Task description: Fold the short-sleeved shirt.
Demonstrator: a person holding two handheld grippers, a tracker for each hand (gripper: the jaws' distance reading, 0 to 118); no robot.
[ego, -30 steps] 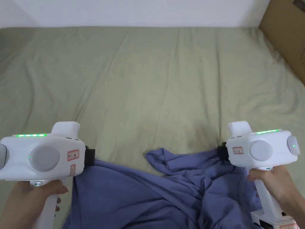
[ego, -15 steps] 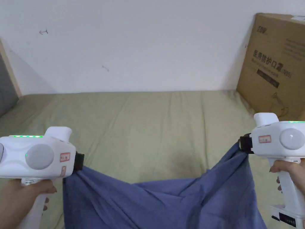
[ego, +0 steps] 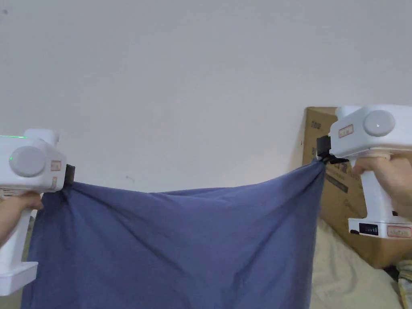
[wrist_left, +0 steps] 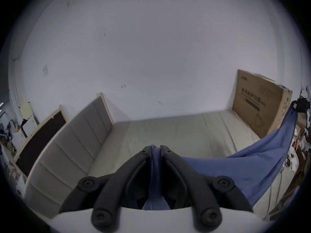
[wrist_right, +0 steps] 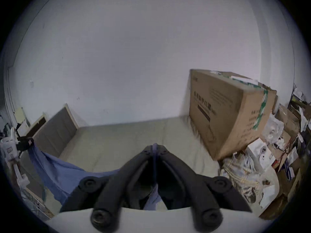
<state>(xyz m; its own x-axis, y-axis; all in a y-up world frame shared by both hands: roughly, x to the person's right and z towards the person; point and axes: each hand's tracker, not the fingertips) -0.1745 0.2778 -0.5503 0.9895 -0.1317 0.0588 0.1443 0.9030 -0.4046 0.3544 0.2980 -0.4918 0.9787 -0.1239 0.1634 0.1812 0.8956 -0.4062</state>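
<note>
Hanging blue shirt [ego: 173,245], right gripper view adding cluttered boxes [wrist_right: 272,145]

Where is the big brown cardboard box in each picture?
Head view: the big brown cardboard box stands at the right edge, behind the right gripper and the blue shirt.
Left gripper view: far right, on the bed.
Right gripper view: right of centre, large and near.
Shared landmark: the white wall behind the box.
</note>
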